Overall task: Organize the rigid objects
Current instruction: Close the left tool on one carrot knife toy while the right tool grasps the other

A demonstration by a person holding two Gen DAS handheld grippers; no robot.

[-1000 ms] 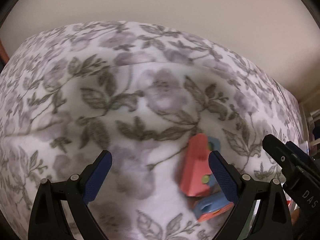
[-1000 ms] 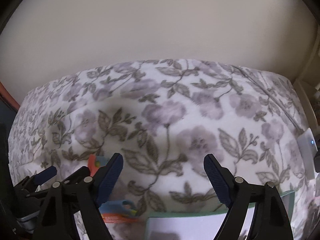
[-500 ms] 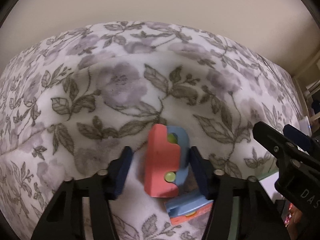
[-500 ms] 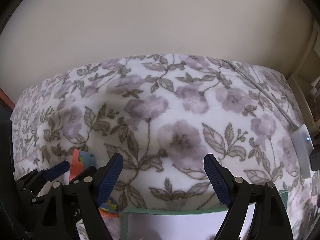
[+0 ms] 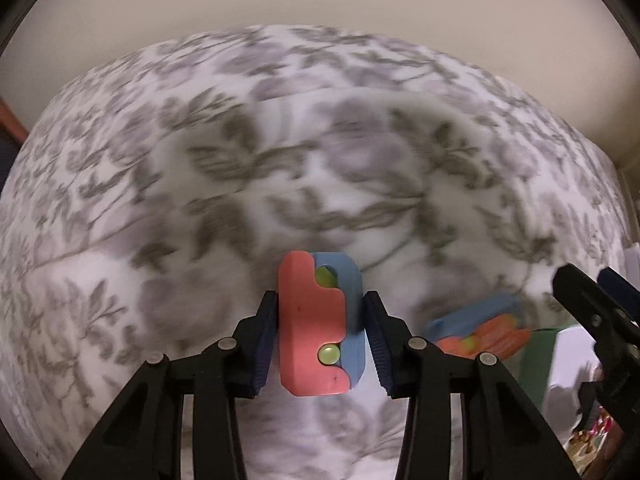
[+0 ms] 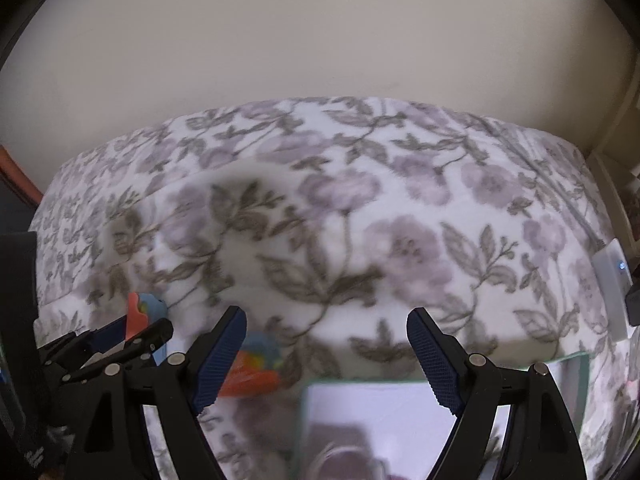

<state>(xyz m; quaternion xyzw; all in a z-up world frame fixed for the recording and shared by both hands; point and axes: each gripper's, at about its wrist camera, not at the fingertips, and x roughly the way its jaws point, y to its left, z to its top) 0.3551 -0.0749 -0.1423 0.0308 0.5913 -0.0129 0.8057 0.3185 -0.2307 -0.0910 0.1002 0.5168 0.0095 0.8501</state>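
Observation:
My left gripper (image 5: 320, 336) is shut on a red and blue block toy (image 5: 318, 326) with green-yellow pegs, held upright above the floral blanket (image 5: 280, 160). A second red and blue block (image 5: 480, 330) lies on the blanket to the right, blurred. In the right wrist view the held block (image 6: 142, 314) shows at the far left between the left gripper's fingers, and the second block (image 6: 254, 368) lies behind my right gripper's left finger. My right gripper (image 6: 326, 356) is open and empty, above a green-rimmed box (image 6: 400, 412).
The floral blanket covers a bed against a cream wall (image 6: 320, 40). The green-rimmed box with a white inside (image 5: 568, 364) sits at the right near the other gripper. A white charger with a blue light (image 6: 614, 280) lies at the bed's right edge.
My left gripper closed on the red and blue block and lifted it off the second block. The right gripper stayed open and shifted slightly.

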